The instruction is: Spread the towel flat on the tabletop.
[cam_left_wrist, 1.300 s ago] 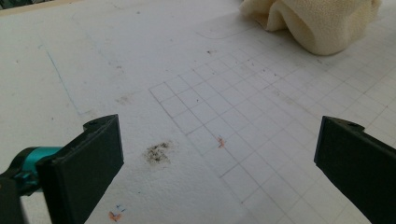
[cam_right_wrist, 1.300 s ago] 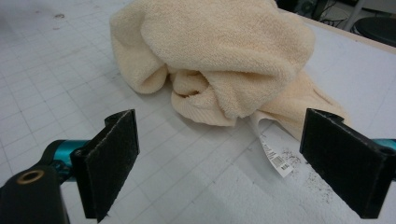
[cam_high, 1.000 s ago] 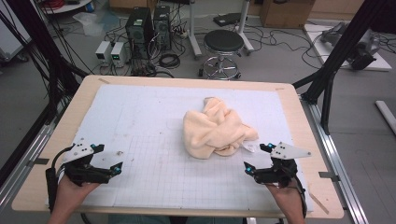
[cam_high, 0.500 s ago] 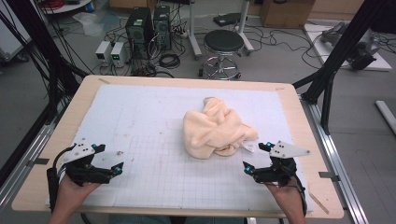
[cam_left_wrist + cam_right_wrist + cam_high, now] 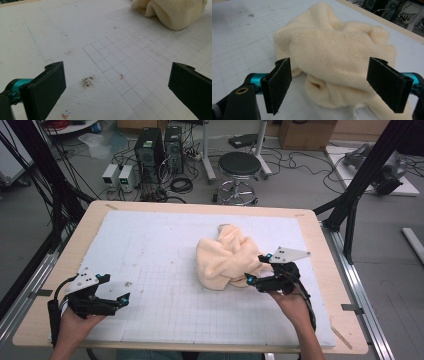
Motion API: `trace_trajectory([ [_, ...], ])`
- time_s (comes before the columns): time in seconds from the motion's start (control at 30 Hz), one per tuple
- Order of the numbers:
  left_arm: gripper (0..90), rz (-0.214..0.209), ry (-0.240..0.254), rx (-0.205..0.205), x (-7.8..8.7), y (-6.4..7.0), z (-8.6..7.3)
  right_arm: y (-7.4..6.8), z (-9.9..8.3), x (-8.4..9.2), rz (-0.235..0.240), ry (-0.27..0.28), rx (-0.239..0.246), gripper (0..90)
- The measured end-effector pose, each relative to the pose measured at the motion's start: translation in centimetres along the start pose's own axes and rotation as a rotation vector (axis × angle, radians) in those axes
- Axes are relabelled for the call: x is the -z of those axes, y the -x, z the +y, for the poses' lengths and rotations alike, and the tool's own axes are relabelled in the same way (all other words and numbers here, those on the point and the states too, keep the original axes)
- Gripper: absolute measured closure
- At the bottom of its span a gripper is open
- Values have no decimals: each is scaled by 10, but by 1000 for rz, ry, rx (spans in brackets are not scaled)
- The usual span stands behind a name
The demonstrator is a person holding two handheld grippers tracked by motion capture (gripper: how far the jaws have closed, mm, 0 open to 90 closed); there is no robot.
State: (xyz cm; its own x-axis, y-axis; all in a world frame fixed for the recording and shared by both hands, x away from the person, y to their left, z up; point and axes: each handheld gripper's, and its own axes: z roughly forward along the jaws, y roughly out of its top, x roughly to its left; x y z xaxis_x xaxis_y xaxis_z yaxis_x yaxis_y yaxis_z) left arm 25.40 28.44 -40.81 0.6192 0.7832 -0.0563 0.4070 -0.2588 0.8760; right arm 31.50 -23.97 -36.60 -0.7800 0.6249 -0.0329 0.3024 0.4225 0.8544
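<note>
The right claw point(image 5: 260, 270) hung at the near right edge of the crumpled cream towel point(image 5: 226, 261), its 2 jaws spread wide but just closing a little, with the towel's folds bulging just ahead of them and between their lines, no pad pressing the cloth. The left claw point(image 5: 117, 290) was released, jaws wide apart over the bare gridded white counter point(image 5: 160, 255), with the towel well apart from it, far ahead and to its right.

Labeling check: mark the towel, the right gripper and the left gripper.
towel point(image 5: 225, 257), high view, middle of the crumpled heap.
right gripper point(image 5: 256, 269), high view, midway between its fingertips.
left gripper point(image 5: 116, 290), high view, midway between its fingertips.
</note>
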Motion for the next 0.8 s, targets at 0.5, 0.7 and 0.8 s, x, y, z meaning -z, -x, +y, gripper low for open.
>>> trace_trajectory([
  [0.5,23,-45,-3,-38,-13,16,15,11,-1,-53,46,-141,9,611],
  [0.7,77,-81,-1,-50,-23,23,23,12,-4,-47,56,-113,24,784],
  [0.8,103,-104,-10,-59,-29,26,29,12,-3,-43,66,-110,22,798],
])
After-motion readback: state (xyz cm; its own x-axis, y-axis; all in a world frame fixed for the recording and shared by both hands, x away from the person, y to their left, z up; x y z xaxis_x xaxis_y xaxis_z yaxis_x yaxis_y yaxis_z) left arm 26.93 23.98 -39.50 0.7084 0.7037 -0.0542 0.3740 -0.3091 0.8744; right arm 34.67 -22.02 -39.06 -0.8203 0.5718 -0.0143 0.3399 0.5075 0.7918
